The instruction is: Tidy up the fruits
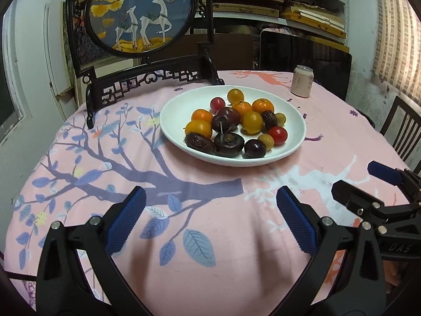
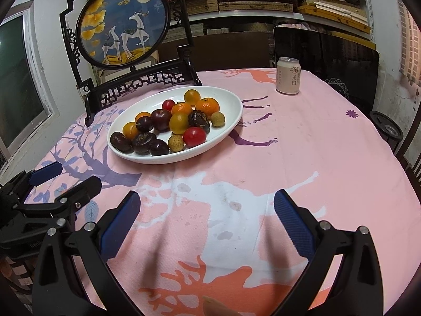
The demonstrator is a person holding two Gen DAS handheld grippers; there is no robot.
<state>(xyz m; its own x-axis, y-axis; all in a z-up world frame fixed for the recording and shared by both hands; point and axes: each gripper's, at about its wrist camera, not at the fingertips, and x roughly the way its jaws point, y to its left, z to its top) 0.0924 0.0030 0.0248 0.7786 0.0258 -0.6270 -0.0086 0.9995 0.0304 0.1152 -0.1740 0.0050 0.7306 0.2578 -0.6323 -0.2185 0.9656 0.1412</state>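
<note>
A white oval plate [image 1: 173, 110] [image 2: 231, 105] sits on the pink tablecloth and holds a pile of fruit: orange tangerines [image 1: 263, 105] [image 2: 208, 105], dark plums [image 1: 254, 148] [image 2: 160, 119], red cherry tomatoes [image 1: 277, 134] [image 2: 194, 136], pale lychees and brown dates. My left gripper [image 1: 210, 197] is open and empty, low over the cloth, short of the plate. My right gripper [image 2: 206, 202] is open and empty, beside it to the right. Each shows at the edge of the other's view: the right gripper [image 1: 355, 176], the left gripper [image 2: 76, 175].
A pale drink can [image 1: 302, 81] [image 2: 288, 75] stands at the table's far right. A dark wooden stand with a round deer picture [image 1: 142, 10] [image 2: 123, 23] stands behind the plate. Chairs ring the table's far side. Shelves fill the back wall.
</note>
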